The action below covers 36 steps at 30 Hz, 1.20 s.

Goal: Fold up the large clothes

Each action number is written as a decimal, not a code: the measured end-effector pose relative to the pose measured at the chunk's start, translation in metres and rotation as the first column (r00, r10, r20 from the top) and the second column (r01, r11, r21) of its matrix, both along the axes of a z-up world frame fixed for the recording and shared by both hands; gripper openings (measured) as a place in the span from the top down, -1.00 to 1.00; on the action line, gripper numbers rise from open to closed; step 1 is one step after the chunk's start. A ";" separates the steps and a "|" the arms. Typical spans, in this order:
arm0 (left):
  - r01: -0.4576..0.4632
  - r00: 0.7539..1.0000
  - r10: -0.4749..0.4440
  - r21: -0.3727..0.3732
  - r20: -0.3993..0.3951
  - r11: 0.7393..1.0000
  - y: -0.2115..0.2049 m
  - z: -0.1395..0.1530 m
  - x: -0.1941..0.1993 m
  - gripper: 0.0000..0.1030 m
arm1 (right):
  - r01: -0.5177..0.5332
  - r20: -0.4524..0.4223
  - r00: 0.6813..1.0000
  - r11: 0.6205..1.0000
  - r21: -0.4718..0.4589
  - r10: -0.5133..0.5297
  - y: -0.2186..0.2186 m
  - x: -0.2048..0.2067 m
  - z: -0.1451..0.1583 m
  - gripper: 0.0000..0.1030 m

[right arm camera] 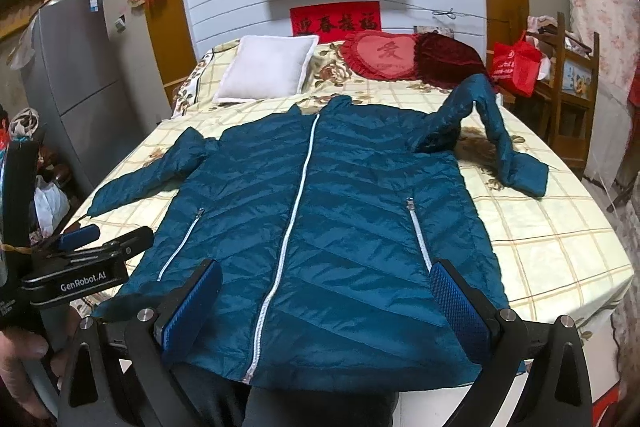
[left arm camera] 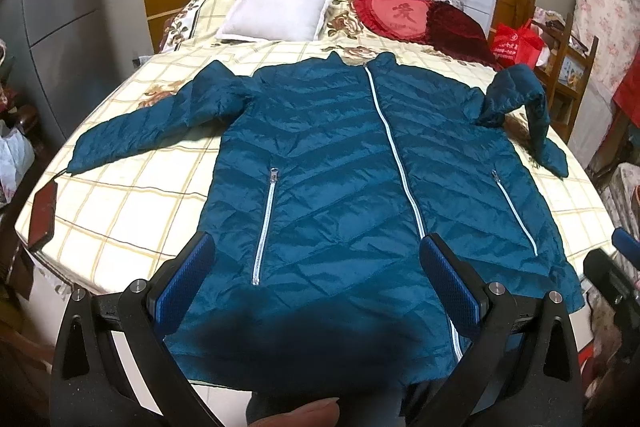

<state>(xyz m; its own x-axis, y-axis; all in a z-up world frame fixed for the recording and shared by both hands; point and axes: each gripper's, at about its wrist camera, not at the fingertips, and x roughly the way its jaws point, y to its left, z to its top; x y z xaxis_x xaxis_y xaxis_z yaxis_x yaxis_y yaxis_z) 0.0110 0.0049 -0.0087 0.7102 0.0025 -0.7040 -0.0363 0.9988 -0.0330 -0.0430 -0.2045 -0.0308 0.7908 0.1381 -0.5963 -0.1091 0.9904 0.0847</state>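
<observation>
Folding is not yet begun: the teal jacket (left arm camera: 340,163) lies flat, zipped, sleeves out, hem at the bed's (left arm camera: 132,187) near edge, left gripper (left arm camera: 316,267) and right gripper (right arm camera: 326,287) both wide and empty

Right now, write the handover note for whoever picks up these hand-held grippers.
Left hand-held gripper: open, empty, over the jacket's hem.
Right hand-held gripper: open, empty, also at the hem.
Teal jacket: flat on the bed, front up, zipped, collar toward the pillows.
Left sleeve lies stretched out; right sleeve is bent and rumpled.
Done: jacket spread out.
Left: no fold made yet; probably straighten the right sleeve, fold both sleeves in, then fold the body.
</observation>
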 end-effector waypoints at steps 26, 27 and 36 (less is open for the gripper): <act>0.018 0.999 -0.018 0.000 -0.042 1.000 -0.011 -0.017 0.026 -0.99 | 0.048 0.005 0.999 0.999 -0.010 -0.048 -0.012 0.014 -0.009 -1.00; 0.019 0.999 -0.019 0.000 -0.046 1.000 -0.012 -0.019 0.028 -0.99 | 0.050 0.000 0.999 0.999 -0.006 -0.050 -0.012 0.017 -0.010 -1.00; 0.030 0.996 -0.031 -0.017 -0.089 0.999 -0.017 -0.041 0.048 -0.99 | 0.062 -0.055 0.996 0.998 -0.028 -0.064 -0.013 0.040 -0.025 -1.00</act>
<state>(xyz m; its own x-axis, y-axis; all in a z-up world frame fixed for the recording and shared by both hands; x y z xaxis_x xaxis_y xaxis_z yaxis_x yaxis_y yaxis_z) 0.0592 -0.0119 -0.0495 0.6438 -0.0298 -0.7646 -0.0094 0.9989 -0.0469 -0.0034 -0.2173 -0.0556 0.7628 0.0728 -0.6425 -0.0425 0.9971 0.0625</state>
